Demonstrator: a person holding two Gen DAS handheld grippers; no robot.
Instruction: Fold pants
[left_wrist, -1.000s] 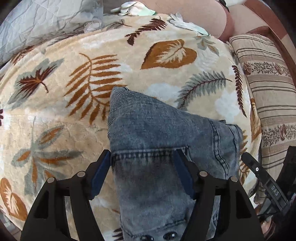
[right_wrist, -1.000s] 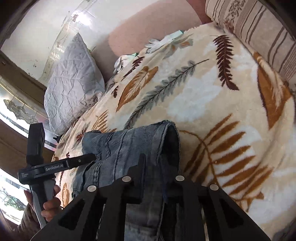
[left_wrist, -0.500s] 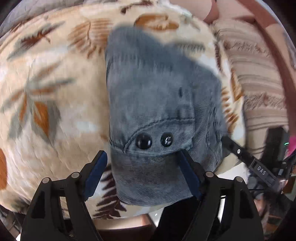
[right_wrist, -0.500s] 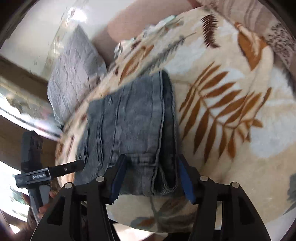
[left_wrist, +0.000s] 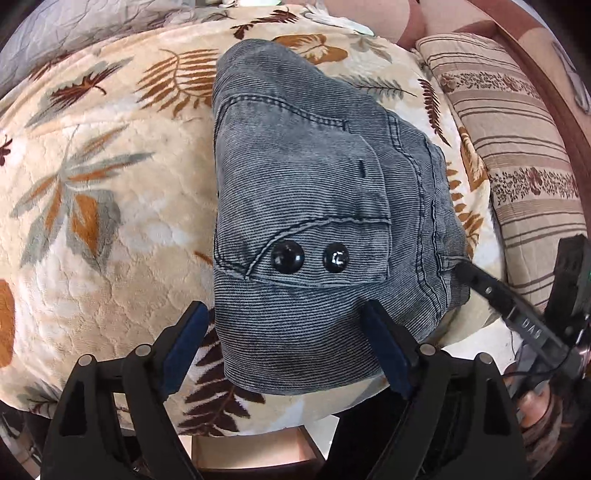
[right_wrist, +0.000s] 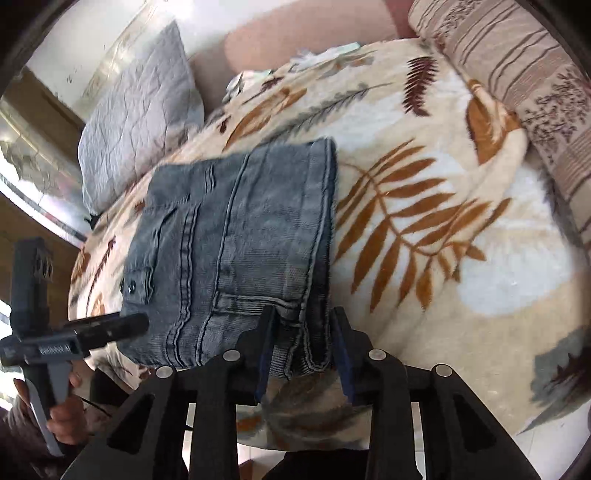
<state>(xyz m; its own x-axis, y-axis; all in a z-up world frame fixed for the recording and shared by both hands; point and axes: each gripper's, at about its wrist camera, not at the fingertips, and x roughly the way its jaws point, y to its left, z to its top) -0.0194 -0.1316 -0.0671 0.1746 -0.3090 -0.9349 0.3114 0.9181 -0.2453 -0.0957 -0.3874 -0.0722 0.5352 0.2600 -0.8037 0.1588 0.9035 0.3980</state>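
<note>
The grey-blue denim pants lie folded into a compact stack on the leaf-print blanket, a flap pocket with two black snaps on top. My left gripper hangs over the stack's near edge. Its jaws are wide and still opening, the blue pads clear of the cloth on both sides. In the right wrist view the pants show their thick folded edge. My right gripper straddles that edge's near corner. Its jaws are closing with the hem between them, and a thin gap shows at the right pad.
A striped bolster lines the blanket's right side and a grey quilted pillow sits far left. The bed's near edge drops to the floor just under both grippers. A hand holds the left gripper's handle.
Both grippers have drawn back toward the bed's near edge, so the pants sit farther up each picture. The right jaws released the fold they clamped. The left jaws spread wider.
</note>
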